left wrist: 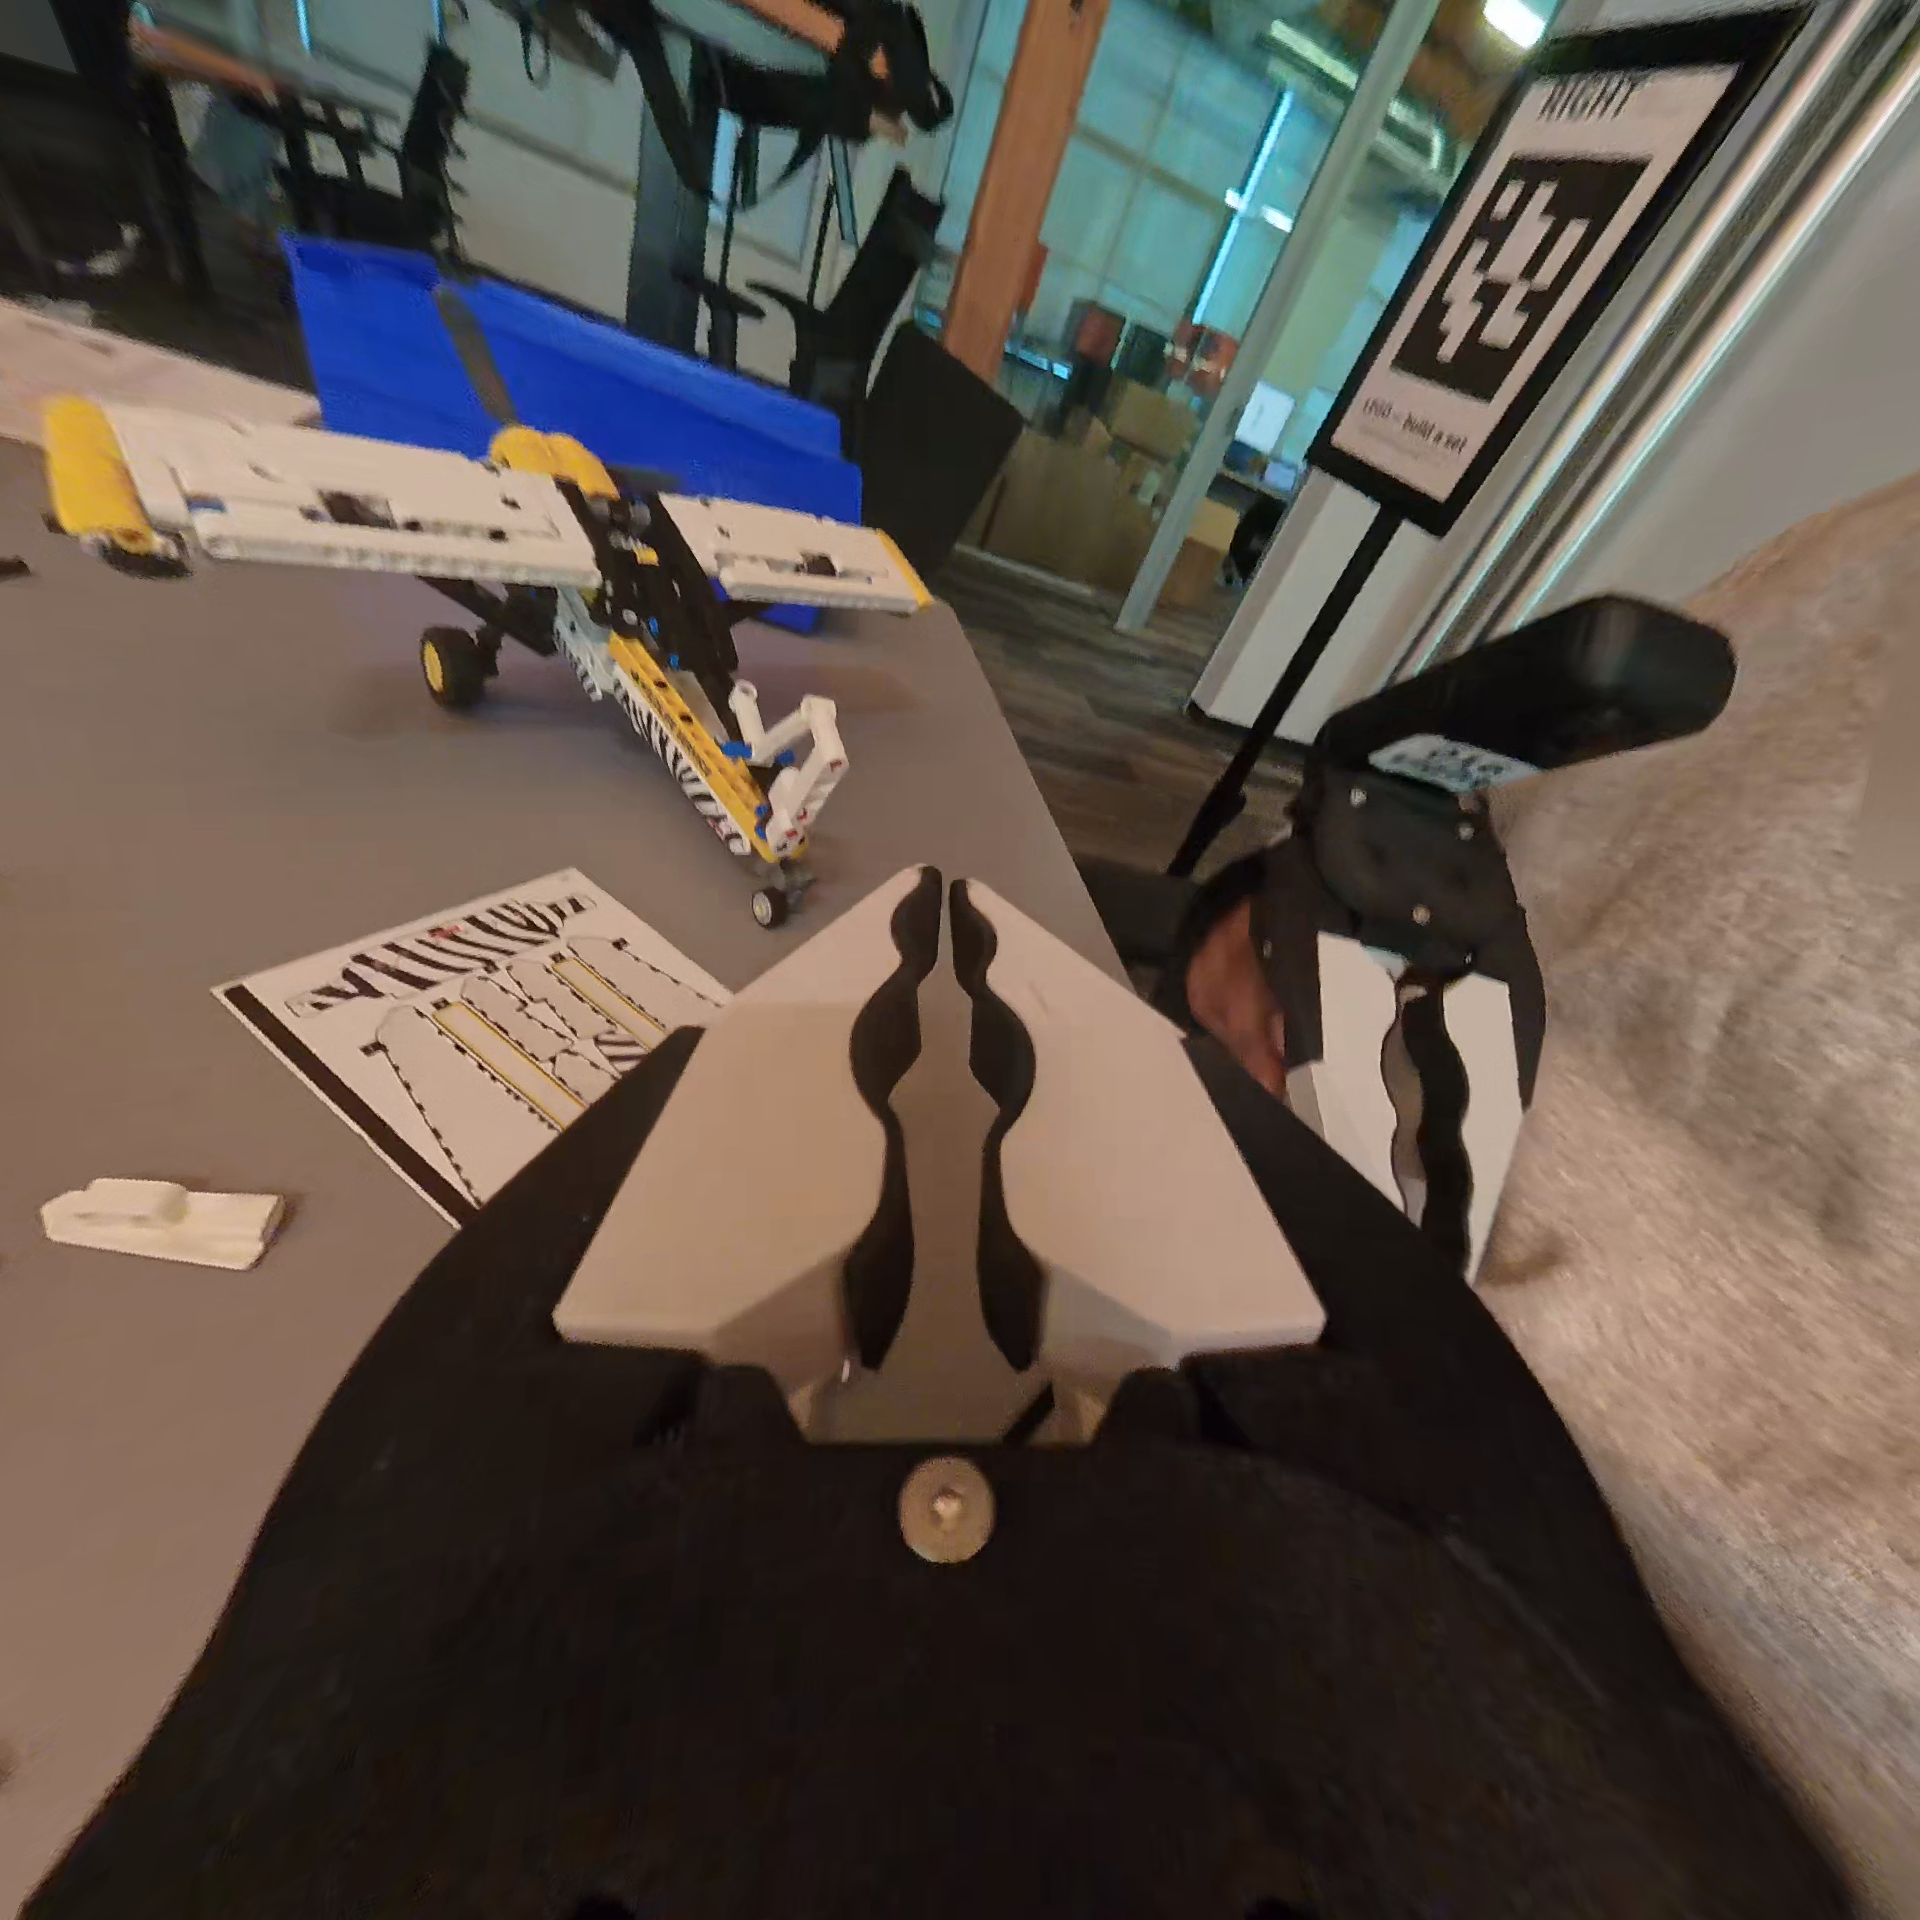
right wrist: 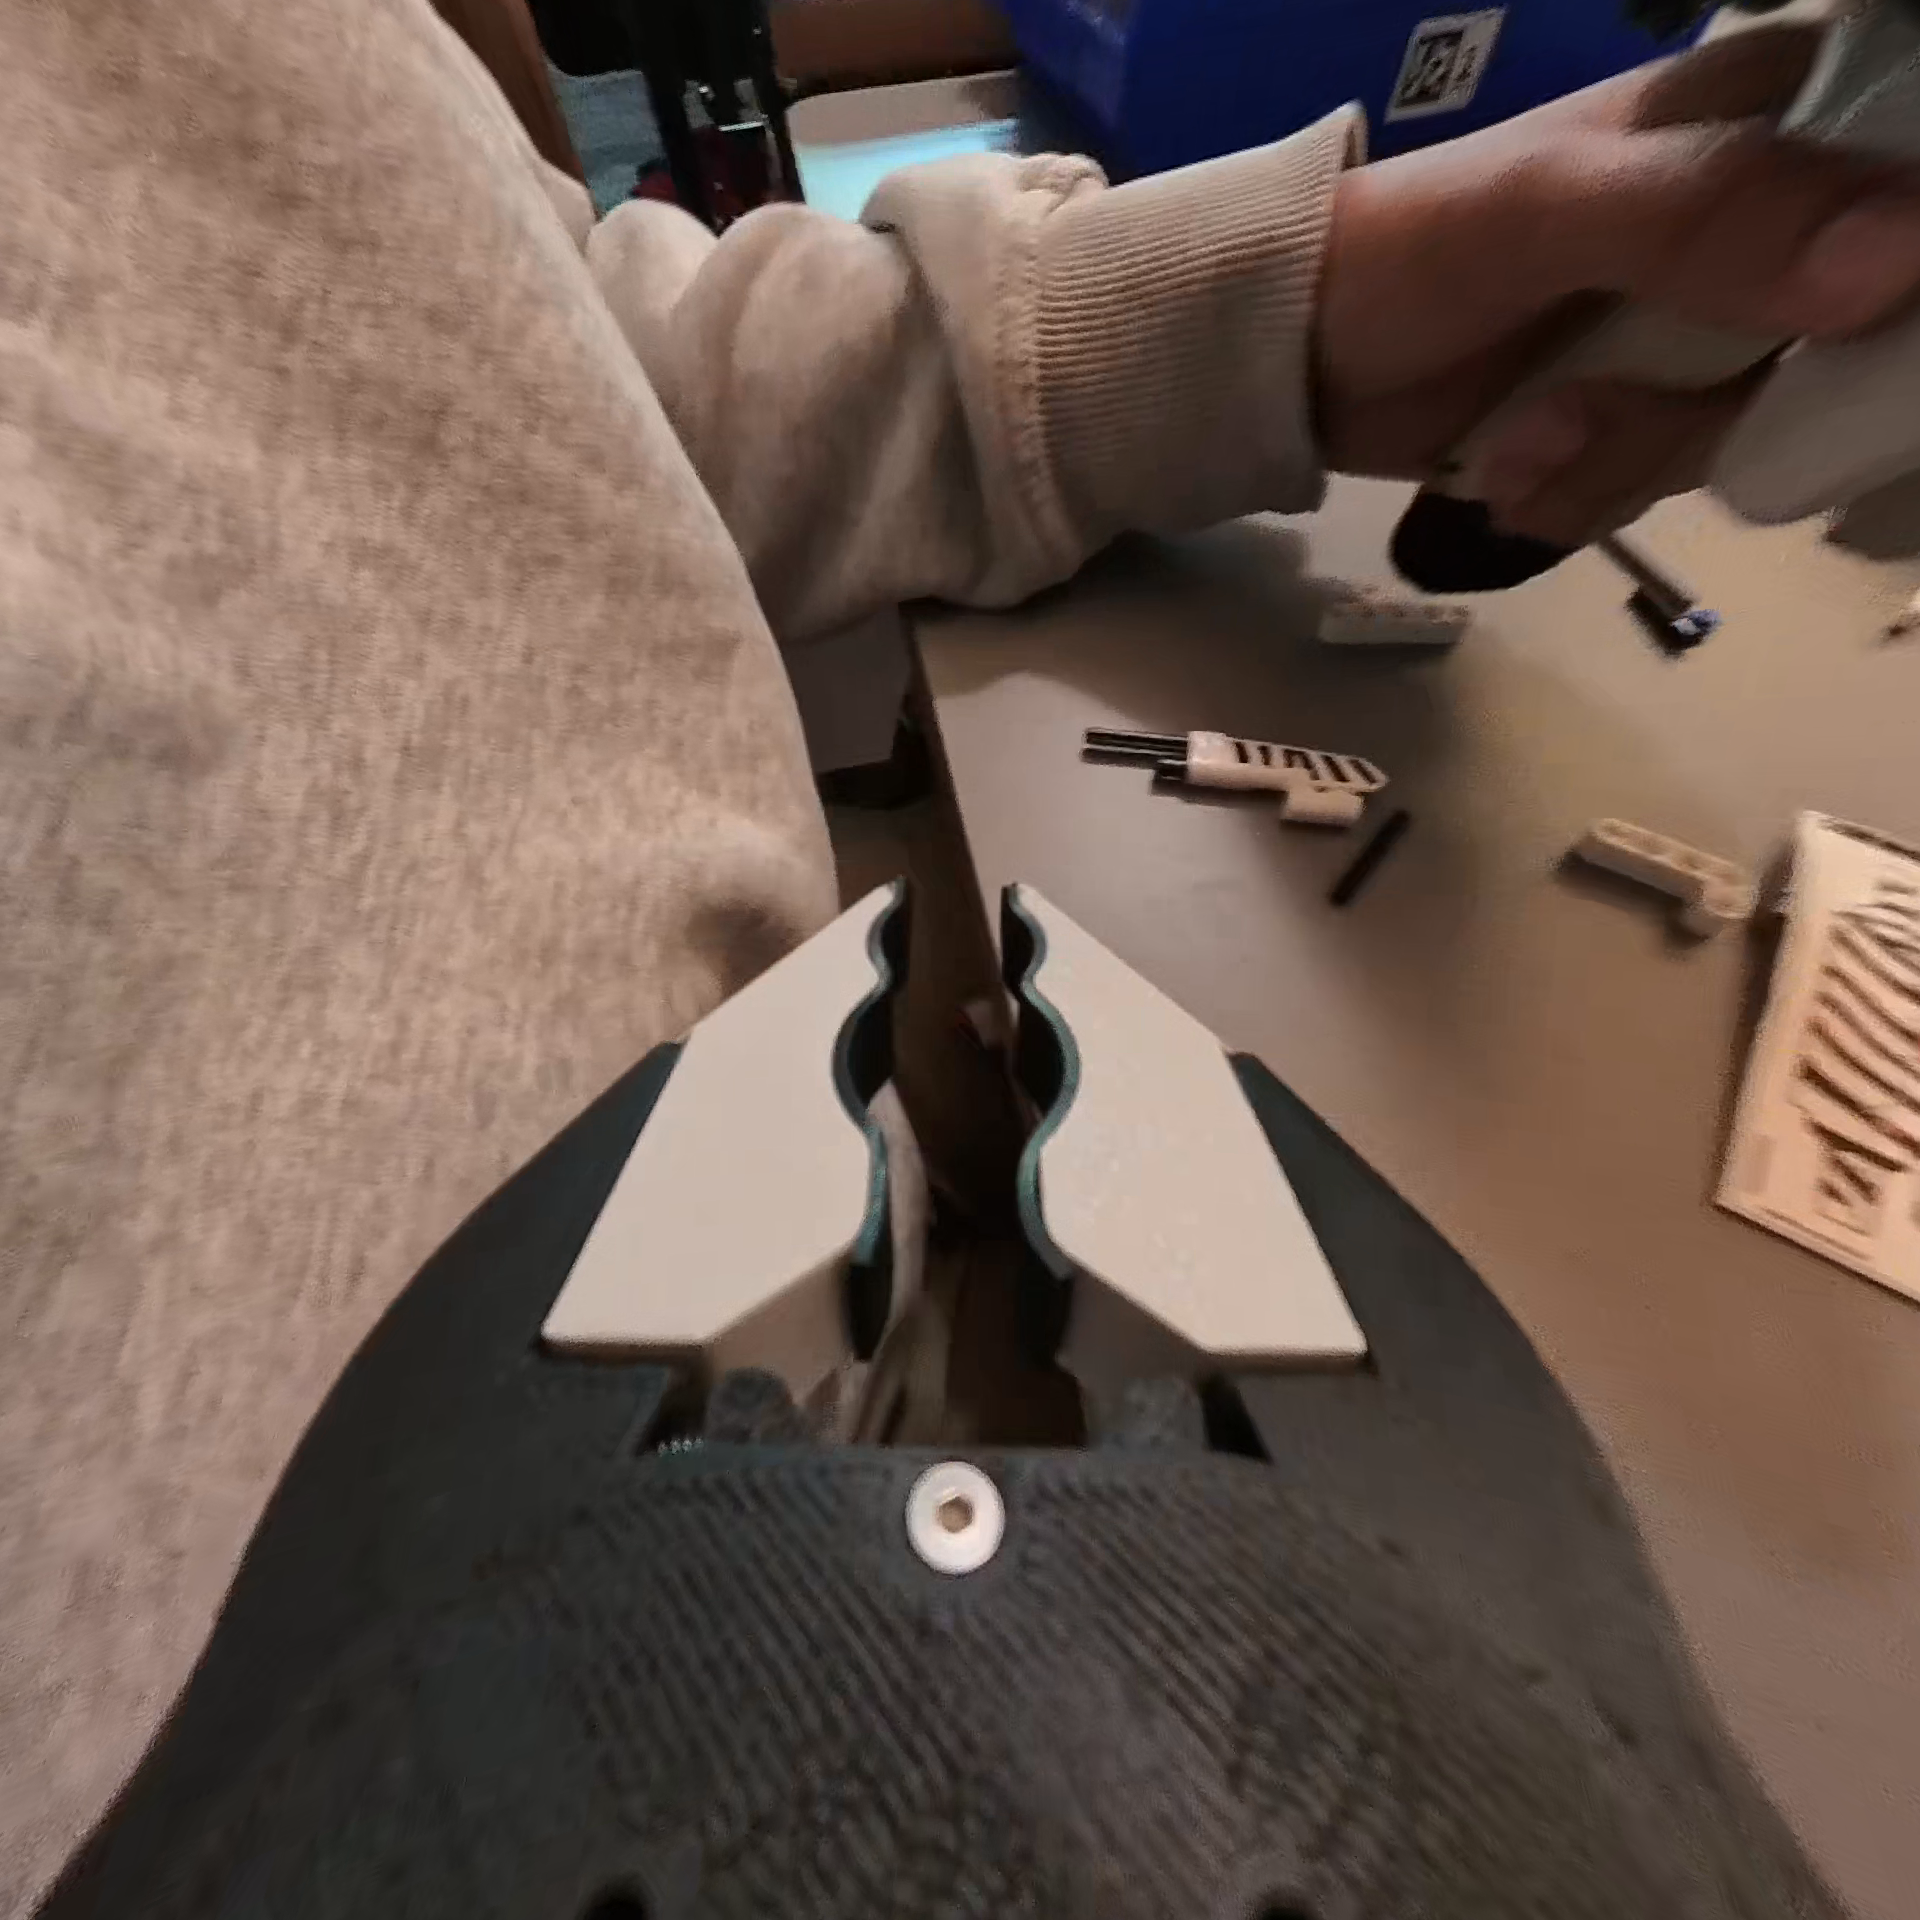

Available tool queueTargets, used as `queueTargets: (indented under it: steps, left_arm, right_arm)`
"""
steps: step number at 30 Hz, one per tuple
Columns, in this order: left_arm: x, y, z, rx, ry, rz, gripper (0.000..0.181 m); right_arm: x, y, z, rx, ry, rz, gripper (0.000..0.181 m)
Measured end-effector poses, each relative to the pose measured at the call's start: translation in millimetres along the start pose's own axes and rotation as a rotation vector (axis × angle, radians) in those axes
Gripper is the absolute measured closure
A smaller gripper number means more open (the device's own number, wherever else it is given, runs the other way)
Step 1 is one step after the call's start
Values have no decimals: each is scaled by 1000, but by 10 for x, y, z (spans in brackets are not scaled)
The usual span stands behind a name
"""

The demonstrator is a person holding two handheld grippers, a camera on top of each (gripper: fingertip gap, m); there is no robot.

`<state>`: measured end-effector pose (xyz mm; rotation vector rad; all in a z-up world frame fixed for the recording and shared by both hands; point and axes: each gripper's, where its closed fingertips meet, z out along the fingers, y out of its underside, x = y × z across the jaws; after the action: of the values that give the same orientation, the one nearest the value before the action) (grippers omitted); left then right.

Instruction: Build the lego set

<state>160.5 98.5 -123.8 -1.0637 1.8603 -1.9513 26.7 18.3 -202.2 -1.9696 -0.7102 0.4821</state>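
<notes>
A white, yellow and black lego plane (left wrist: 623, 582) with zebra stickers stands on the grey table (left wrist: 260, 779). My left gripper (left wrist: 945, 885) hovers over the table's right edge, short of the plane's tail; its jaws are shut and empty. My right gripper (right wrist: 951, 904) is off the table beside the person's beige sweater, jaws a little apart with only the table edge showing between them. It also shows in the left wrist view (left wrist: 1429, 1195), pointing down. Loose parts lie on the table: a zebra-striped white piece with black axles (right wrist: 1268, 769), a white beam (right wrist: 1662, 883) and a black pin (right wrist: 1371, 857).
A zebra sticker sheet (left wrist: 468, 1029) lies near the plane's tail and also shows in the right wrist view (right wrist: 1839, 1060). A white part (left wrist: 166, 1221) lies at left. A blue bin (left wrist: 582, 384) stands behind the plane. A marker sign on a stand (left wrist: 1507, 270) is at right. A hand (right wrist: 1662, 260) holds the left gripper's handle. My hands' fingertips stand some 15 centimetres from each other.
</notes>
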Motion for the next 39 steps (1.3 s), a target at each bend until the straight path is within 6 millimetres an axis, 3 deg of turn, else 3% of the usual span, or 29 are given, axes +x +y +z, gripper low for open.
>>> queueTargets:
  steps: [3, 7, 14, 17, 19, 27, 31, 35, 37, 39]
  left_arm:
    - [56, -95, -81, 64, 9, 19, 181]
    - [193, -157, -186, 140, -24, 82, 181]
    - [646, -331, -407, 336, -149, 155, 181]
    - [828, -350, -403, 364, -182, 167, 181]
    - [925, -358, -387, 383, -199, 169, 181]
    - [1240, -371, -334, 426, -207, 174, 181]
    - [1300, -389, -366, 431, -218, 187, 181]
    - [1267, -387, -436, 435, -238, 187, 181]
    - [1206, -346, -466, 428, -251, 169, 181]
    - [1140, -273, -463, 407, -252, 147, 180]
  right_arm:
    - [-117, 113, 36, -47, -27, 29, 164]
    - [-205, 331, -64, -111, -3, 37, 164]
    - [-429, 901, -335, -213, 48, 174, 160]
    - [-581, 1252, -265, -299, 59, 242, 153]
    - [-693, 1384, -169, -329, 57, 248, 151]
    - [-848, 1769, -27, -622, 93, -14, 145]
    - [-871, 1821, -12, -707, 103, -76, 163]
    - [-818, 1743, -36, -674, 124, -15, 172]
    - [-765, 1560, -111, -591, 148, 21, 181]
    - [-724, 1216, -220, -425, 151, 109, 181]
